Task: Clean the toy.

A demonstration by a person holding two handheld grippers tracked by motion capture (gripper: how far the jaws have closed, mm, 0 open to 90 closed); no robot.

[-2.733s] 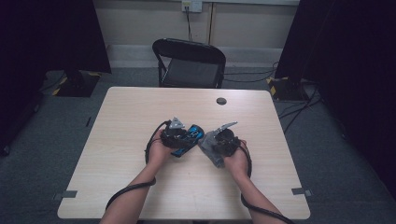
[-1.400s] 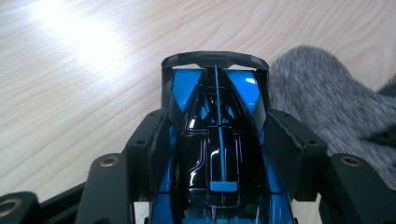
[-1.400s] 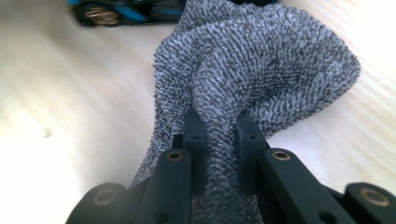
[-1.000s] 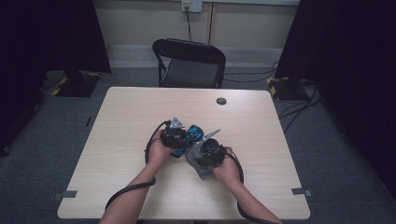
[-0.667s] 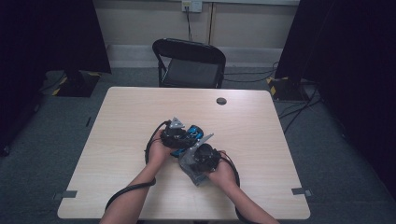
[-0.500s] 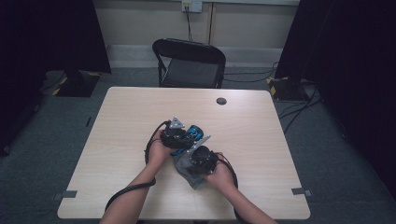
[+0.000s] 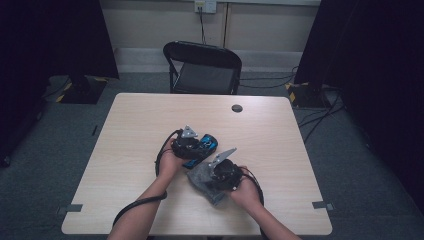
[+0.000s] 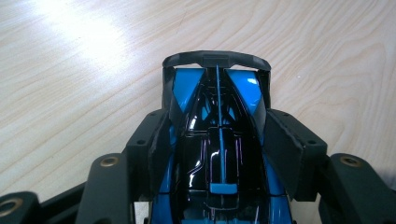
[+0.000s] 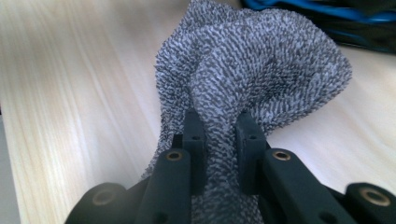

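Toy racing car, blue and black with a dark rear wing, is lying on the wooden counter near its middle and is being clamped across its body by the left claw. In the left gripper view the two black jaws are pressing against the car's flanks, closed as far as the bodywork allows, with the wing end pointing away from the camera. In the high view the same car is showing just beyond the left claw.

The right claw is pinching a bunched fold of grey knitted cloth; its jaws are nearly closed, with only the thickness of the fabric between them. In the high view the cloth is resting on the counter just on the person's side of the car, beneath the right claw, and in the right gripper view the car's blue edge is appearing just past the cloth's far fold.

Judged from this arrangement, the work appears to be the wiping of the car with the cloth. Both grasps are already made and the cloth is standing close beside the car, but whether it is touching the bodywork cannot be told. The wiping itself appears largely left to do.

A small dark disc is lying well beyond the car, near the counter's far edge, and a black folding chair is standing beyond that.
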